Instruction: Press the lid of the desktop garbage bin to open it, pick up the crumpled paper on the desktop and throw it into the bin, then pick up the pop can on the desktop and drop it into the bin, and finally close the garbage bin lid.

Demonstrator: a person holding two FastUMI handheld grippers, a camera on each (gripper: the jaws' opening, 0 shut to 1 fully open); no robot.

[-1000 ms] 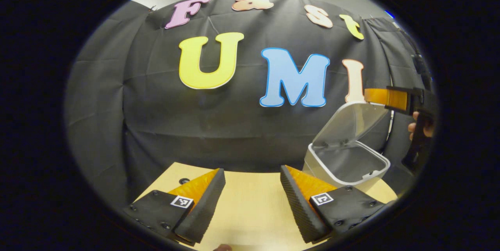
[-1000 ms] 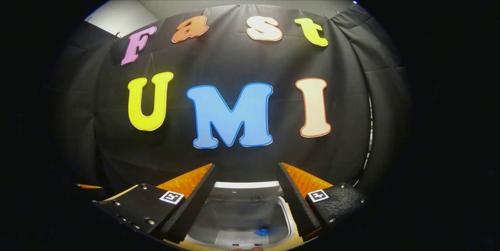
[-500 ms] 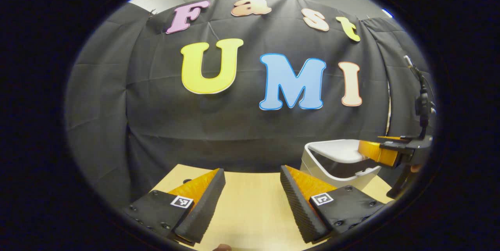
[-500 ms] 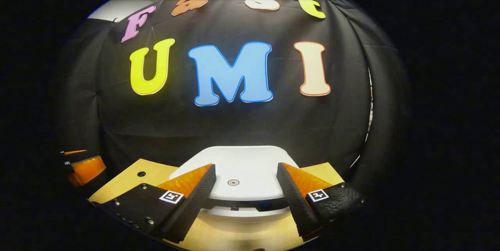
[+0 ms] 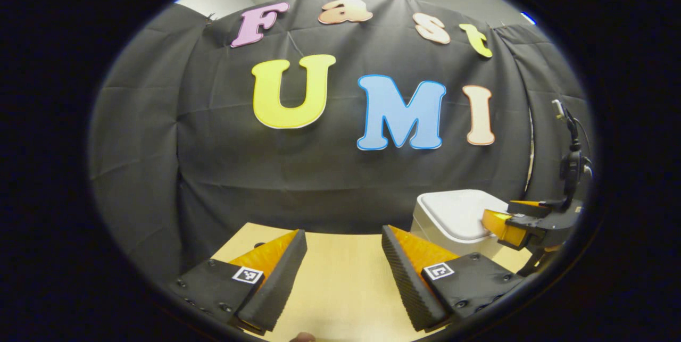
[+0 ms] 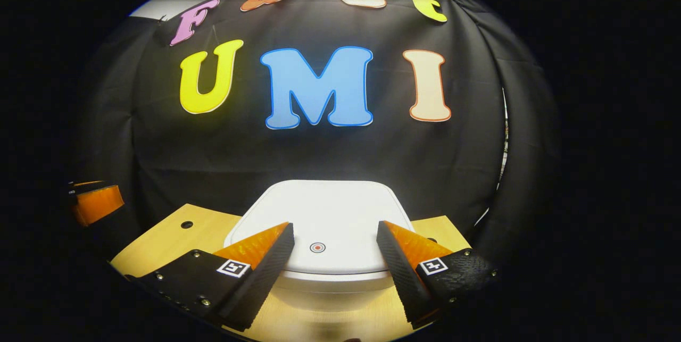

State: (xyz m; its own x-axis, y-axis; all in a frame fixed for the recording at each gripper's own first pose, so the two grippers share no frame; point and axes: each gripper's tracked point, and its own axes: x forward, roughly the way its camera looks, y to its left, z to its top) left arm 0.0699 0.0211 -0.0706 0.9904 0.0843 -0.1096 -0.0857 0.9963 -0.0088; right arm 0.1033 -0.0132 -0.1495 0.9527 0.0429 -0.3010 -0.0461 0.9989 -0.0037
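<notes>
The white desktop bin (image 6: 324,283) stands on the wooden table with its lid (image 6: 324,214) flat down and closed; a small red button mark (image 6: 317,247) sits near the lid's front edge. My right gripper (image 6: 335,235) is open, its fingertips resting over the lid's front edge on either side of the mark. In the left gripper view the same bin (image 5: 452,214) stands at the right with the right gripper (image 5: 505,222) on its lid. My left gripper (image 5: 343,246) hovers open over bare table, to the left of the bin, with nothing between its fingers.
The light wooden table (image 5: 340,278) runs to the black cloth wall behind it. A small round hole (image 6: 186,224) marks the tabletop left of the bin. The left gripper's fingers (image 6: 93,201) show at the far left of the right gripper view.
The bin's lid, standing open a second ago, has swung down and is closed under my right gripper, which came down with it. The left gripper has barely moved.
</notes>
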